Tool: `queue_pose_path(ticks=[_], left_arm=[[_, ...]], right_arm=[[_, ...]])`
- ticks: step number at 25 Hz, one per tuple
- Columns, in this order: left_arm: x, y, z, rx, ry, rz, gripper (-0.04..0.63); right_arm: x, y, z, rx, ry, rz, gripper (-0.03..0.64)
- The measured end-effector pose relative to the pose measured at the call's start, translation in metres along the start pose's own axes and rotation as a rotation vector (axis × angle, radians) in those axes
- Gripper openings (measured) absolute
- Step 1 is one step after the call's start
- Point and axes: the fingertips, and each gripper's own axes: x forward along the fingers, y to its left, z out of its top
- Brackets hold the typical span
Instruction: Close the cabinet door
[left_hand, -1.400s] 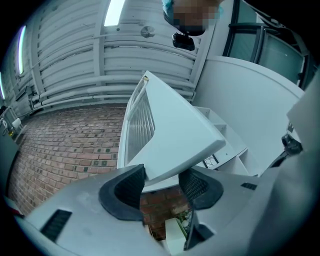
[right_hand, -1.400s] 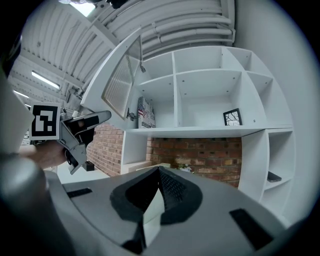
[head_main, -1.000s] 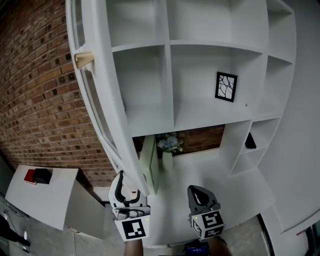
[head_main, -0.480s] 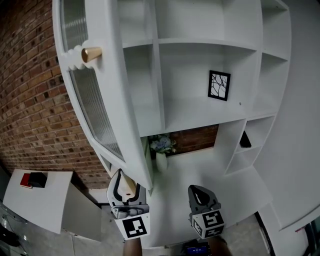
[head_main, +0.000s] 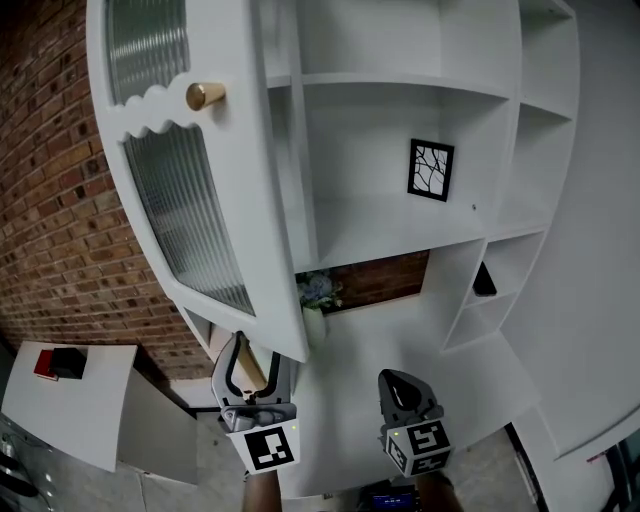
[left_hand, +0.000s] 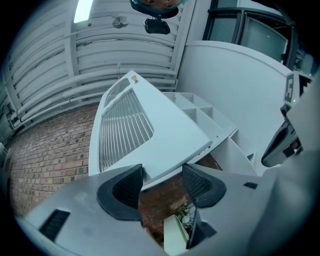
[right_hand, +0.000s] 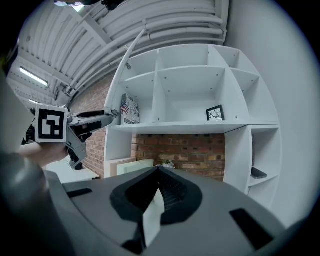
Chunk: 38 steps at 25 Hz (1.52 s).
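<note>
Cabinet door (left_hand: 170, 130) edge sits between spread jaws of left gripper (left_hand: 162, 174).

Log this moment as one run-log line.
task: close cabinet door | door: partly open | left gripper: open, at door's lower edge, contact unclear | right gripper: shut, clear of door

1. A home-like set in an industrial hall is suggested.
2. Beyond the fingers (right_hand: 177, 192) of the right gripper (right_hand: 159, 175), white shelving (right_hand: 190, 127), a framed picture (right_hand: 215, 113) and a brick wall (right_hand: 185, 150) are seen.
3. A ribbed ceiling (right_hand: 100, 40) with tube lights (right_hand: 33, 76) is seen above them.
</note>
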Motion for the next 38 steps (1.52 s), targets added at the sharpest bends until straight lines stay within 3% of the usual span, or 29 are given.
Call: queue_pose_path(ticks=[31,34,38], left_arm=[[0.052,-0.014,-0.015,-0.024,-0.027,-0.069,0.235],[0.056,-0.014,-0.016,-0.055,-0.035,-0.072,0.232],[0.059,-0.012,-0.021,-0.193,-0.032,-0.048,0.221]], right_arm=[[0.019,-0.036,-0.008,0.001,0.036,-0.063,0.000],[0.021,-0.037,-0.008,0.008,0.023,-0.056,0.000],[0.021,-0.044,-0.009,0.006,0.034,-0.073,0.000]])
